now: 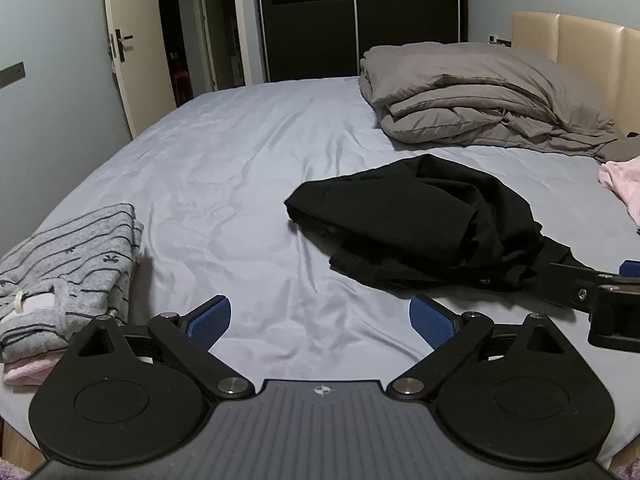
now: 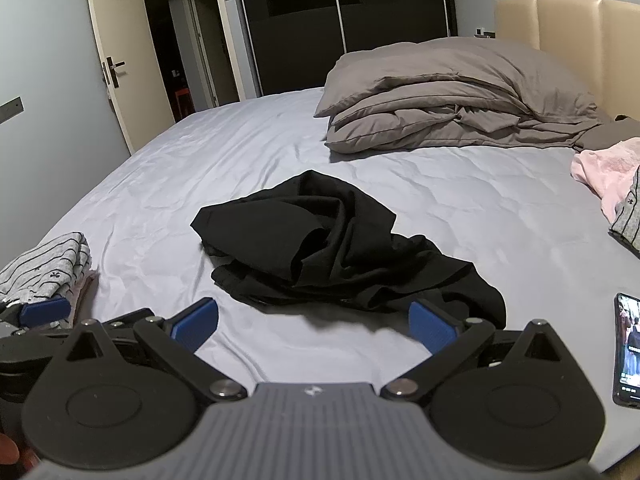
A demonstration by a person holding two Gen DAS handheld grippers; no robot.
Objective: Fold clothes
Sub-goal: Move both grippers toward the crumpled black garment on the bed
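Left gripper [image 1: 320,322]: jaws spread wide, nothing between the blue pads, over bare sheet at the near edge of the bed.
Right gripper [image 2: 314,326]: jaws likewise wide apart and empty; its right pad sits just at the near hem of the black garment.
Black garment [image 2: 332,248]: crumpled in a loose heap mid-bed, ahead of both grippers, flat on the sheet [image 1: 224,184].
Striped stack [image 1: 64,276]: grey striped clothes folded at the left near corner, a pink piece [image 1: 24,370] under them, well apart from the black garment.
Pink garment [image 2: 600,172]: unfolded at the right edge, a grey piece [image 2: 630,220] overlapping it.
Duvet [image 2: 452,96]: grey, bundled by the headboard [image 2: 568,32], beyond the black garment.
Phone [image 2: 628,352]: screen lit, on the sheet near the right gripper's right side.
In the way: nothing lies between the grippers and the black garment.
Beyond: open door [image 1: 132,52], dark wardrobe [image 1: 352,20].
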